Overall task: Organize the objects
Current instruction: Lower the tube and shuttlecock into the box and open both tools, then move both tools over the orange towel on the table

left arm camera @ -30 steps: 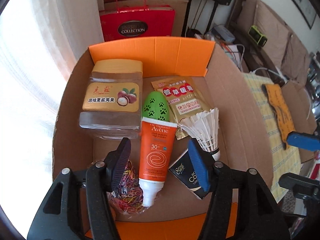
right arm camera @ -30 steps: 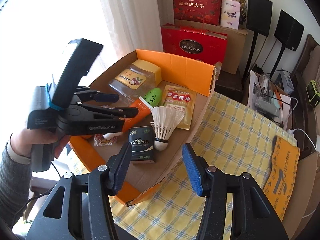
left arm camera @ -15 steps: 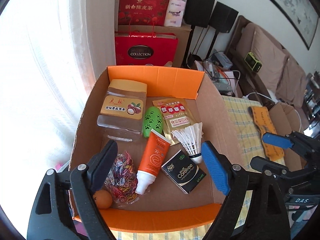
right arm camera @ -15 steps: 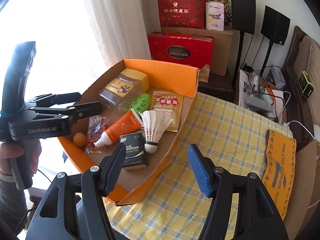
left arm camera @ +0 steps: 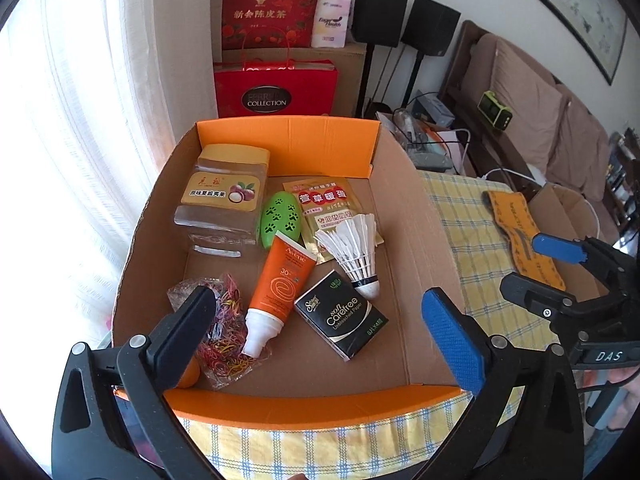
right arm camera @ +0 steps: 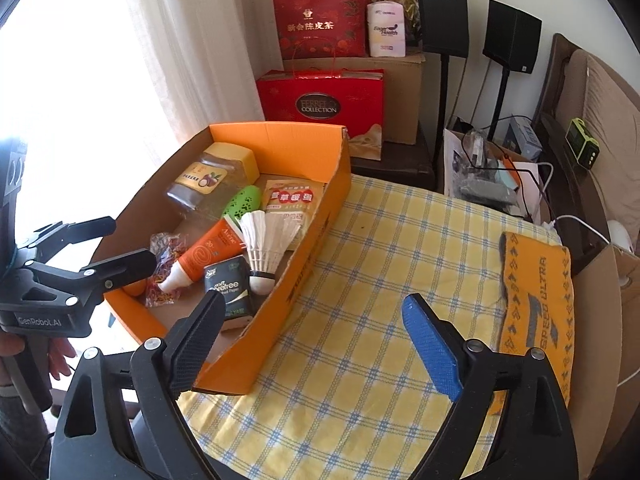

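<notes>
An orange cardboard box (left arm camera: 288,148) (right arm camera: 276,140) on the yellow checked tablecloth holds a nut jar (left arm camera: 224,200), a green paw-print case (left arm camera: 280,218), a red sachet (left arm camera: 328,204), a shuttlecock (left arm camera: 354,248) (right arm camera: 266,244), an orange Avène tube (left arm camera: 278,292) (right arm camera: 204,256), a black tissue pack (left arm camera: 342,320) (right arm camera: 228,286), a bag of rubber bands (left arm camera: 224,328) and an orange ball (left arm camera: 190,374). My left gripper (left arm camera: 316,332) is open and empty above the box's near end. My right gripper (right arm camera: 316,340) is open and empty over the cloth beside the box. An orange knitted band (right arm camera: 536,304) (left arm camera: 520,236) lies at the right.
Red gift bags (right arm camera: 320,96) and a carton stand behind the table. Black speakers (right arm camera: 442,20) on stands, a sofa and a bag of cables (right arm camera: 484,176) are at the back right. A curtain (left arm camera: 80,120) hangs at the left. A brown carton edge (right arm camera: 608,344) borders the table's right.
Both grippers have pulled back and up from the box and opened wider. The Avène tube now lies in the box clear of my left gripper's fingers.
</notes>
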